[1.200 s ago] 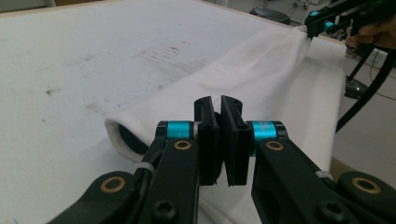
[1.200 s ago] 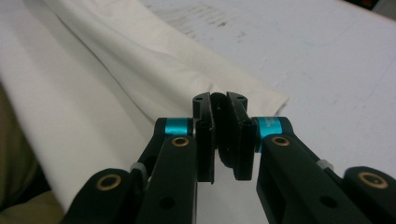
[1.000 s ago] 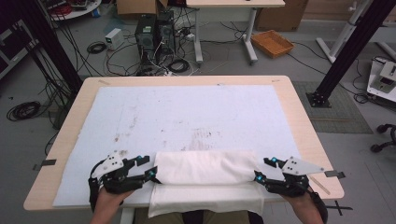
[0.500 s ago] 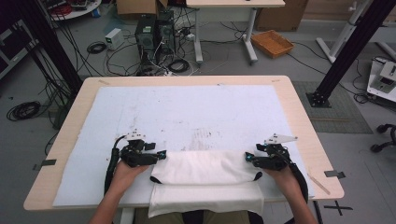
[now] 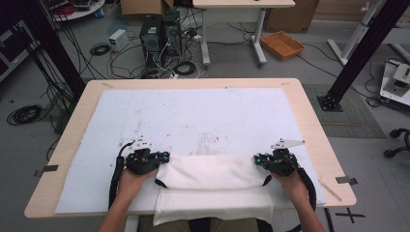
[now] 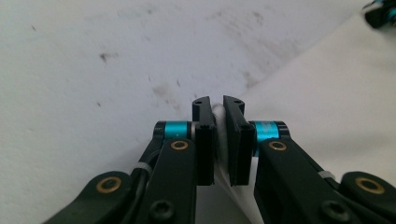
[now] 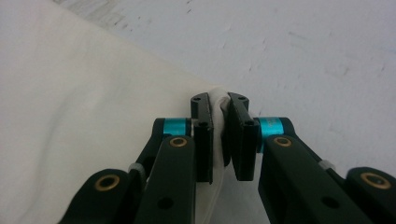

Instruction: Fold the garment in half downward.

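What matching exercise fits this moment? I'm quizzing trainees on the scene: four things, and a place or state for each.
Things:
1. left gripper
2. right gripper
3. white cloth
4. wicker tray

Places or states:
A. on the floor beyond the table
B. shut on the cloth's left end
C. folded, hanging over the table's near edge
D. shut on the cloth's right end

Pairs: 1-B, 2-D, 3-C, 4-A

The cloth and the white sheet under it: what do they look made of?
The cloth looks like soft cream woven fabric: it folds, drapes off the table edge and bunches between both grippers' jaws. The white sheet seems a matte paper or thin mat, flat and smudged; which is unclear.
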Tool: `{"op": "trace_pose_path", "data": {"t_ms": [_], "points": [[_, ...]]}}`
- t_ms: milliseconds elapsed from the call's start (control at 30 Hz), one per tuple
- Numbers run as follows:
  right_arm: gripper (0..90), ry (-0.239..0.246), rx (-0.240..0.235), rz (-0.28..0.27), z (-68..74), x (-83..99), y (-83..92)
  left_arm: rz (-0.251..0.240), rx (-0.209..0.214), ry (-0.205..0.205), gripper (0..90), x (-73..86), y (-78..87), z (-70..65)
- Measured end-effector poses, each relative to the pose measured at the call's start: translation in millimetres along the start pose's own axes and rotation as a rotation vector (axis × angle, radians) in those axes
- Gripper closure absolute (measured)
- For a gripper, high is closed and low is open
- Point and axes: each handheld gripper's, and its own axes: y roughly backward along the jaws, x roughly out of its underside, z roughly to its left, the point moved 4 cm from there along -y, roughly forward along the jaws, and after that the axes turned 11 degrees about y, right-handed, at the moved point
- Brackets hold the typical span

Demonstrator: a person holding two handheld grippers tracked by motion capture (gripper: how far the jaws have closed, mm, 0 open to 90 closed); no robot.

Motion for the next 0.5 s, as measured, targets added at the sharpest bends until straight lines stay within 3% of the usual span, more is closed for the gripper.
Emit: {"op": "trace_pose_path", "data": {"t_ms": [100, 167, 267, 500], "points": [[81.9, 0.007, 0.029, -0.025, -5.5, -5.9, -1.1, -0.016, -0.007, 0.009, 83.3, -6.9, -2.2, 1.9], [81.9, 0.015, 0.067, -0.046, -16.9, -17.9, -6.4, -0.052, -0.01, 0.047, 83.3, -19.3, -6.8, 8.0], [81.9, 0.025, 0.106, -0.045, -28.5, -31.6, -14.4, -0.078, -0.035, 0.069, 83.3, -31.7, -12.2, 14.7], [81.8, 0.004, 0.176, -0.062, -46.9, -53.2, -27.3, -0.087, -0.079, 0.097, 83.2, -48.1, -27.4, 27.4]]}}
